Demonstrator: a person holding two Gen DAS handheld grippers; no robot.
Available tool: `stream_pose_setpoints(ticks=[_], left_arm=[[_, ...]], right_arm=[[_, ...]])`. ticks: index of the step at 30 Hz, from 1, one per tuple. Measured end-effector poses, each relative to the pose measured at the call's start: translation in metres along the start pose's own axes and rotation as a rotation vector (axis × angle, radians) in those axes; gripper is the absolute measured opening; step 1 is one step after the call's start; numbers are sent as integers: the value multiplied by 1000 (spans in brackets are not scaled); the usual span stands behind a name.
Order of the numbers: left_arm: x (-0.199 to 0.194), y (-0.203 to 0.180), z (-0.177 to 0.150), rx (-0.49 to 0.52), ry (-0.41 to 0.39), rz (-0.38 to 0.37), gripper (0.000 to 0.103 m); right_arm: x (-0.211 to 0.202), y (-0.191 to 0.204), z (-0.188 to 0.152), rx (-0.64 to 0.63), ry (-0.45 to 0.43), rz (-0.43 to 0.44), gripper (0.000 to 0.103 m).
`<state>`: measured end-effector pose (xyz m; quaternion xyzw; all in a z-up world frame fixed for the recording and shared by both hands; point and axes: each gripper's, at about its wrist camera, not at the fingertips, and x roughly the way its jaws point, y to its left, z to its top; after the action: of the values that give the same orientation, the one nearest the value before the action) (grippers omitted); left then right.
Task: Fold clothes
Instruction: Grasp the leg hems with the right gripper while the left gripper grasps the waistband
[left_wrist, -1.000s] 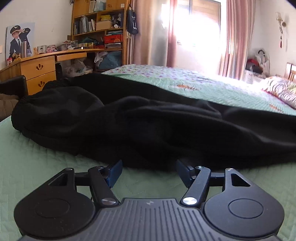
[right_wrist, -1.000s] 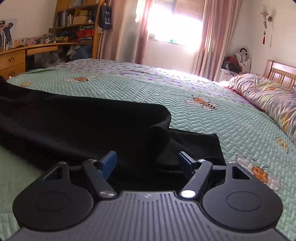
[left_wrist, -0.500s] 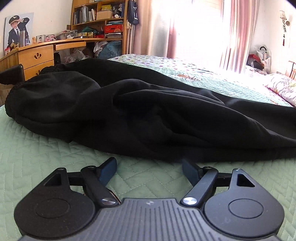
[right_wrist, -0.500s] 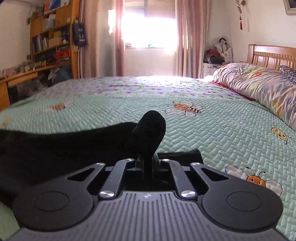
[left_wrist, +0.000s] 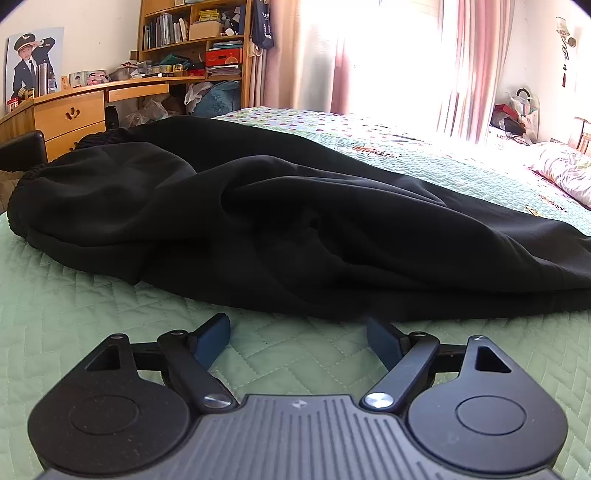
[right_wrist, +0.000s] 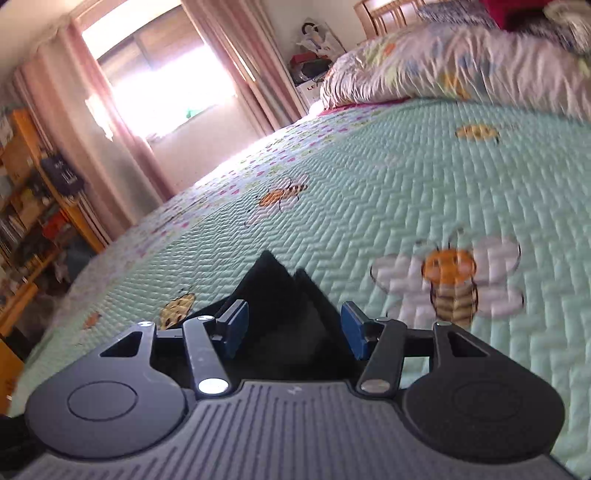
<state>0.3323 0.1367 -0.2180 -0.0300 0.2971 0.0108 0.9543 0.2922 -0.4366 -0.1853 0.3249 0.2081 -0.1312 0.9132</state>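
A black garment (left_wrist: 277, 221) lies crumpled across the green quilted bedspread (left_wrist: 74, 295) in the left wrist view. My left gripper (left_wrist: 295, 323) hovers low just short of the garment's near edge. Its jaws are opening and hold nothing. In the right wrist view, which is rolled to one side, a pointed corner of the black cloth (right_wrist: 273, 273) stands up between the fingers of my right gripper (right_wrist: 294, 307). Those jaws are opening too, and the pads do not pinch the cloth. The rest of the garment is hidden behind the gripper body.
A wooden desk with drawers (left_wrist: 70, 114) and a full bookshelf (left_wrist: 192, 40) stand beyond the bed's left end. Pink curtains (left_wrist: 343, 55) frame a bright window. A floral quilt (right_wrist: 443, 62) lies bunched at the headboard end. Bee-patterned bedspread (right_wrist: 369, 184) stretches ahead of the right gripper.
The right gripper shut on a fold of black cloth, moved over the bed, rolled sideways and now has its jaws apart. The left gripper's jaws widened a little, and the garment's edge lies farther from them.
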Motion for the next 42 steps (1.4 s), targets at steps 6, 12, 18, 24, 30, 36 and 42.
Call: stream_pose_setpoints(ticks=[6,12,18,24,30,36,42], left_arm=[[0,1,1,6,4,1,84],[1,2,1,8,4,-1,86],[2,2,1,8,6,-5,86],[3,1,1,5,4,-7,86],[4,0,-1,8,5,-6,87],[4,-1,0,13,5,-2,87],[2,-1,0,9,5,-7,89]], right_arm=[[19,-29,-24,239,46,116,58],[47,-28,-31,318,54,133,57],[23,-13,-27,289,-24,117,6],[4,-12,-30,267,-61,78,8],[10,-61,-60,421,-75,77,23],[-24,-12,-71,161,-190,32,37],[-8,80,-85,-180,-216,58,68]])
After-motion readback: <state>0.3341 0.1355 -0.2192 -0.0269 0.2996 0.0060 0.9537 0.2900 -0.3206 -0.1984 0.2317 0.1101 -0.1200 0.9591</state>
